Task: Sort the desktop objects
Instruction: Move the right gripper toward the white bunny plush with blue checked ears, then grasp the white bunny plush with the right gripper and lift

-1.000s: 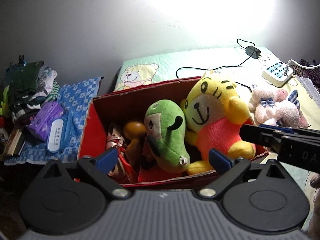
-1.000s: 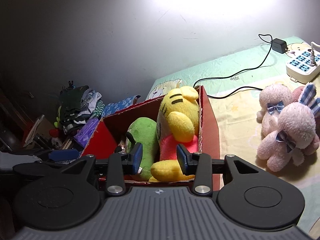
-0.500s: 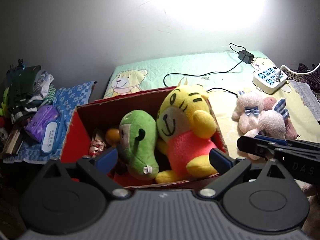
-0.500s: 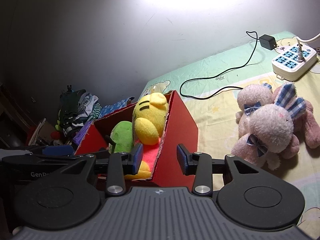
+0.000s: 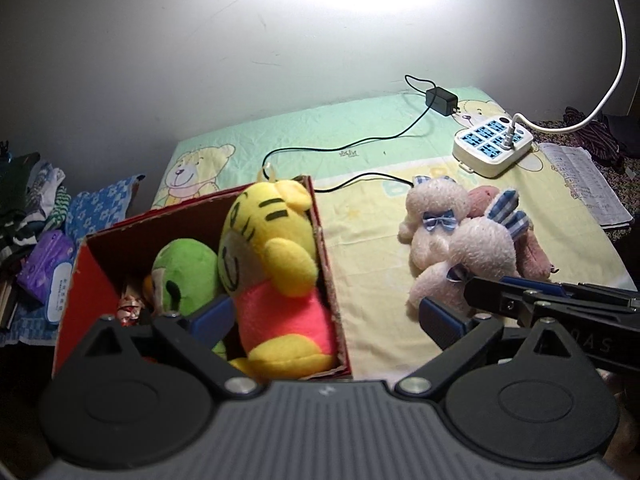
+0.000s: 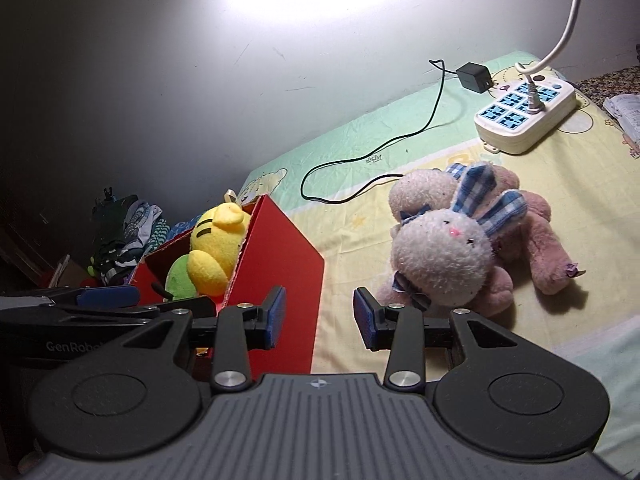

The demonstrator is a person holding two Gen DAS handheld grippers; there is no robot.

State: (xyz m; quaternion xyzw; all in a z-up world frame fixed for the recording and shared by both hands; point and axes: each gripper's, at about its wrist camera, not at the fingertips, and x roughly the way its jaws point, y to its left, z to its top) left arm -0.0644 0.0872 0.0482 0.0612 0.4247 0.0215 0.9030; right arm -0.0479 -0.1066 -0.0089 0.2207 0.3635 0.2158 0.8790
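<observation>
We take the red box [image 5: 332,280] as our landmark: it holds the yellow tiger [image 5: 276,264] and the green toy [image 5: 188,268]. To its right on the sheet lies the pile of pink rabbits [image 6: 444,256], long axis slanting away to the right. Our right gripper [image 6: 320,316], jaws spread and empty, sits nearer, the rabbits just ahead and right. Our left gripper [image 5: 320,316], also spread wide, hovers at the box's front.

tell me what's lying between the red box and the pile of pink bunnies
Only bare yellow sheet between the red box and the pink bunnies; the black cable runs farther back. Clearest in the right wrist view.
</observation>
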